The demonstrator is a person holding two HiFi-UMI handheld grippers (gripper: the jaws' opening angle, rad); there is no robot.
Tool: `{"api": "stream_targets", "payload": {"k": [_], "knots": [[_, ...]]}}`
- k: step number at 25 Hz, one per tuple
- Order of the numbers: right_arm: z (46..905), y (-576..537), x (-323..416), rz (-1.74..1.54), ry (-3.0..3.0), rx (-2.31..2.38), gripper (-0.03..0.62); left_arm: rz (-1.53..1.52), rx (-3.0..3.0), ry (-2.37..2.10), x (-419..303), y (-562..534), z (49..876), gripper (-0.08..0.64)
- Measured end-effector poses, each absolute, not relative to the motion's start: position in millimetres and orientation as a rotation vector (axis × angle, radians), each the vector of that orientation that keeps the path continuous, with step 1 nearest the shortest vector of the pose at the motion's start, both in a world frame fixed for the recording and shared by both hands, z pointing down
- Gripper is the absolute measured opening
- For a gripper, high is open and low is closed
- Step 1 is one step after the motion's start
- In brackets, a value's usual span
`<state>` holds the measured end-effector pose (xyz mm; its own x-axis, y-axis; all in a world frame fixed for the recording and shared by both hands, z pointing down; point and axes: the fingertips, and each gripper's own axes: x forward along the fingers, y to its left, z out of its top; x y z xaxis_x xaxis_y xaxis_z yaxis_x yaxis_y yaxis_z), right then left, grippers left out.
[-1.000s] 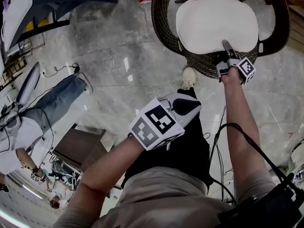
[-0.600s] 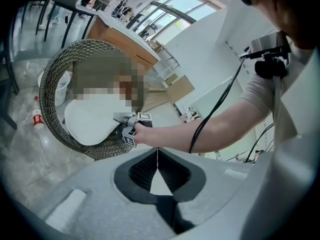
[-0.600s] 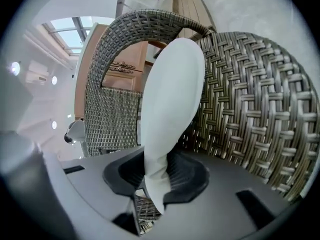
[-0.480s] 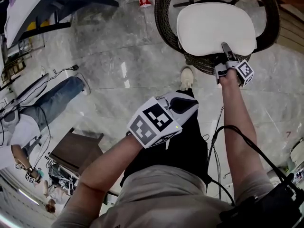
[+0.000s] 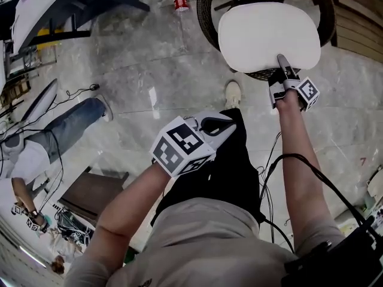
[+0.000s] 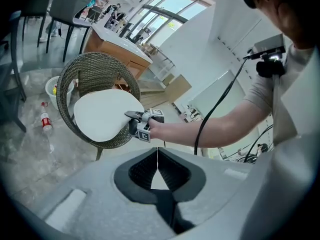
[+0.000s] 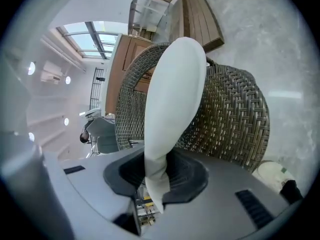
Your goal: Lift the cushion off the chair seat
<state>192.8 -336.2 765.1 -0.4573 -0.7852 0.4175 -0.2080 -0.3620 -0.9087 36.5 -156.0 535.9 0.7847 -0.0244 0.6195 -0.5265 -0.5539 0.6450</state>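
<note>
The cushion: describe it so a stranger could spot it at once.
Find the round dark wicker chair on the grey marble floor. The cushion is above its seat, near edge pinched by the right gripper. It is the only plain white rounded pad there.

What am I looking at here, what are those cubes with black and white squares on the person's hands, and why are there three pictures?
A person holds a two-jaw gripper in each hand; the patterned cubes are part of those grippers. One picture comes from a camera on the person's head, looking down at a floor. The other two come from cameras riding on each gripper, looking along its jaws. The right gripper is shut on the near edge of a white cushion over the seat of a wicker chair. The left gripper is shut and empty, held near the person's body. A red-labelled bottle is on the floor beside the chair.
</note>
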Motion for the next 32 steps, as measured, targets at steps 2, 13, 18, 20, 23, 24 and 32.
{"api": "stream_targets", "payload": {"k": [2,13,18,20,23,24,32], "knots": [[748,-319,196,-1.857,1.468,-1.307,0.095,0.701,2.084,-0.414,33,-143,527,0.008],[628,-222,198,-1.778,1.526,-1.253,0.094,0.682,2.194,-0.421,11,-68,457,0.008],[579,-174,199,-1.733,1.553,-1.202,0.094,0.677,2.244,-0.427,10,-26,434,0.008],[562,-156,195,-1.712,1.559,-1.178,0.094,0.686,2.267,-0.425,5,-11,430,0.008],[536,-124,183,-1.702,1.573,-1.162,0.094,0.698,2.29,-0.423,-8,12,416,0.008],[527,-114,180,-1.7,1.583,-1.157,0.094,0.697,2.297,-0.424,-12,18,410,0.008],[471,-31,169,-1.666,1.61,-1.16,0.094,0.656,2.356,-0.424,-34,63,373,0.008]]}}
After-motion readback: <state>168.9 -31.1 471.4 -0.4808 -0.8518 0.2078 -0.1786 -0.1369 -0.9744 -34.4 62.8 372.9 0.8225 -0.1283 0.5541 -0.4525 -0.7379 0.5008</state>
